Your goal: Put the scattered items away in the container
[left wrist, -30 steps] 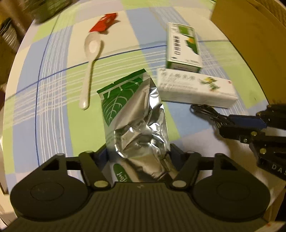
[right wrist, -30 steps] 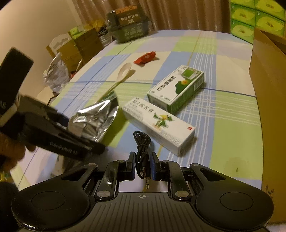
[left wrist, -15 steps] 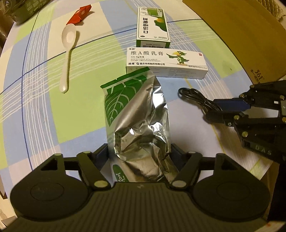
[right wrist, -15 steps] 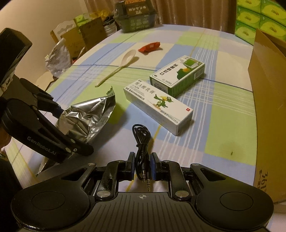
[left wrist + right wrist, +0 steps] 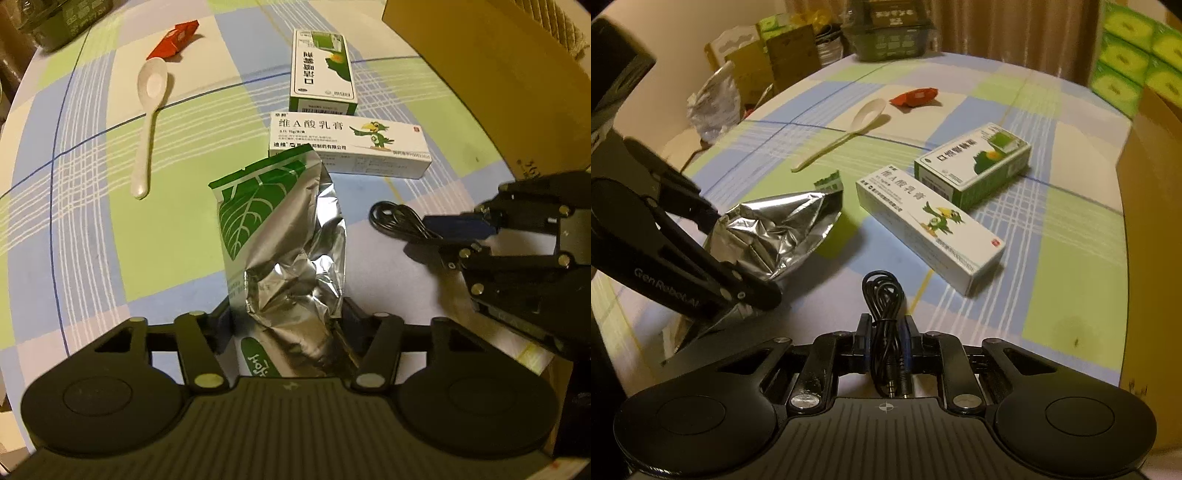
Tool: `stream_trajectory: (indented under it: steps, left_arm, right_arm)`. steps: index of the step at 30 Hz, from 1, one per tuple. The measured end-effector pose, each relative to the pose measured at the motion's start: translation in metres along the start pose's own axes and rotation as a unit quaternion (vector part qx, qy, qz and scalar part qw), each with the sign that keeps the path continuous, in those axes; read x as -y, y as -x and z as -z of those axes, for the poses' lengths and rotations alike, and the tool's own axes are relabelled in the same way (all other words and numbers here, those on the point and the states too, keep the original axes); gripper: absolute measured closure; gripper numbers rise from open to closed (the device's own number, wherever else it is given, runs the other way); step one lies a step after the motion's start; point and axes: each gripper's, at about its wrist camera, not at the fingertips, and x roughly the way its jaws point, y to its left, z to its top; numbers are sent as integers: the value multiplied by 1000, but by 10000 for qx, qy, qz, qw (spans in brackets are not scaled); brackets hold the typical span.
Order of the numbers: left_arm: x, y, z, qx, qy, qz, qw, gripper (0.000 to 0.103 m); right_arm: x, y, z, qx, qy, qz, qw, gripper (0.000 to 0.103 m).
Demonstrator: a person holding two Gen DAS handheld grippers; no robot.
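My left gripper (image 5: 286, 321) is clamped on a foil pouch (image 5: 284, 236), silver and crumpled, with a green leaf printed on its face; the writing near my fingers is too cropped to read. My right gripper (image 5: 884, 338) is closed on a coiled black cable (image 5: 884, 295) with its audio plug pointing back at the camera. Seen from the right wrist, my left gripper's arm carries white lettering, "GenRobot.AI".

On the table (image 5: 166, 229), toward its middle, lie two cartons touching end to side. The long white one (image 5: 349, 147) reads "维A酸乳膏", with "迪维" below it and a green cartoon parrot at one end. The green-and-white box (image 5: 323, 70) behind it has large characters that I cannot make out with certainty. Farther toward the far edge lies a white spoon (image 5: 147, 122), bowl up, with a red wrapper (image 5: 173, 38) just beyond its bowl.

The cardboard box (image 5: 1152, 221) stands at the table's right edge, its brown wall well apart from both things I hold; some print near its lower corner is illegible.

The table wears a cloth checked in pale blue, green and white with thin blue lines. Past the far edge sit a dark basket (image 5: 892, 35), brown cartons (image 5: 772, 61) and a plastic bag (image 5: 713, 103); green tissue packs (image 5: 1134, 55) are stacked at the right before a curtain (image 5: 1015, 26). The light is warm and dim.
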Motion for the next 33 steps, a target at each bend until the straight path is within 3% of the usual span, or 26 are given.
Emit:
stream_trajectory:
  steps: [8, 18, 24, 33]
  left_arm:
    - [1, 20, 12, 140, 224, 216, 9994, 52]
    - [22, 66, 19, 450, 135, 267, 9985, 52]
    - [45, 83, 15, 647, -17, 324, 9974, 52]
    - [94, 95, -4, 988, -258, 735, 9921, 52]
  right_arm:
    - [3, 34, 9, 207, -392, 18, 9990, 91]
    - [-2, 82, 13, 627, -656, 44, 9959, 91]
    - [3, 110, 19, 859, -793, 178, 9930, 91]
    - [31, 169, 21, 1442, -1115, 655, 9811, 91]
